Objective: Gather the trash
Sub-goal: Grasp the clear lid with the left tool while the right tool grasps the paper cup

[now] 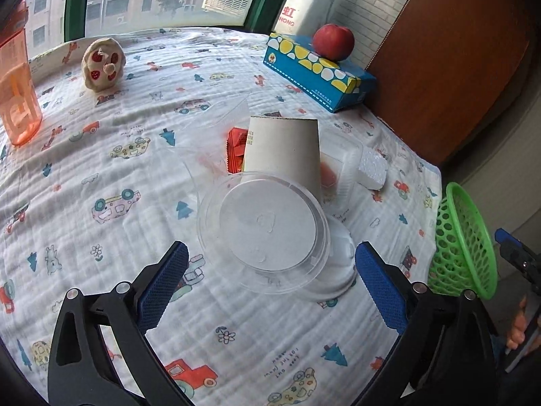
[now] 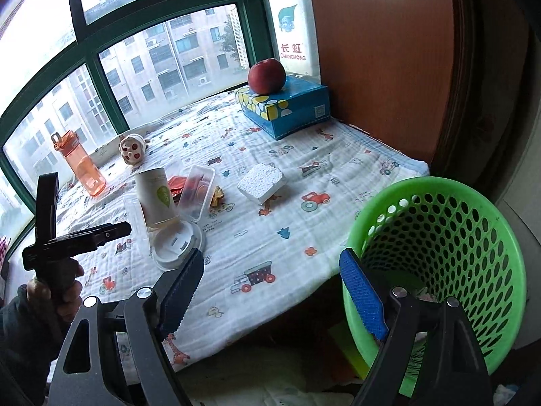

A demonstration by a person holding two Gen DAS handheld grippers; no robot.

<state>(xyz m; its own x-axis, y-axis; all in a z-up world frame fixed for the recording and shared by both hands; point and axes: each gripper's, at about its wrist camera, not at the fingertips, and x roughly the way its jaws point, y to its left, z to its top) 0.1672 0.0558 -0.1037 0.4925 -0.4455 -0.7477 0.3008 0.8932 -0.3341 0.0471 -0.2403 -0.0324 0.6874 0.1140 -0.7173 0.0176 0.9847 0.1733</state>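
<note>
A heap of trash lies on the printed blanket (image 1: 101, 155): a tipped paper cup (image 1: 284, 149), red wrappers (image 1: 236, 142), a clear plastic box (image 1: 341, 172) and a white foam block (image 1: 372, 169). In front of them is a round clear lid (image 1: 267, 230). My left gripper (image 1: 270, 250) hovers over that lid, jaws wide open on either side and apart from it. My right gripper (image 2: 272, 257) is open at the blanket's near edge with nothing between its pads. Its right finger crosses the rim of a tilted green basket (image 2: 439, 253). The cup (image 2: 157, 196) and lid (image 2: 177, 247) also show in the right wrist view.
An orange bottle (image 1: 17, 94) and a plush toy (image 1: 103, 64) stand at the far left by the window. A red apple (image 1: 333, 40) rests on a blue tissue box (image 1: 318, 71) against a wooden panel (image 1: 456, 67). A hand (image 2: 57, 291) holds the left gripper.
</note>
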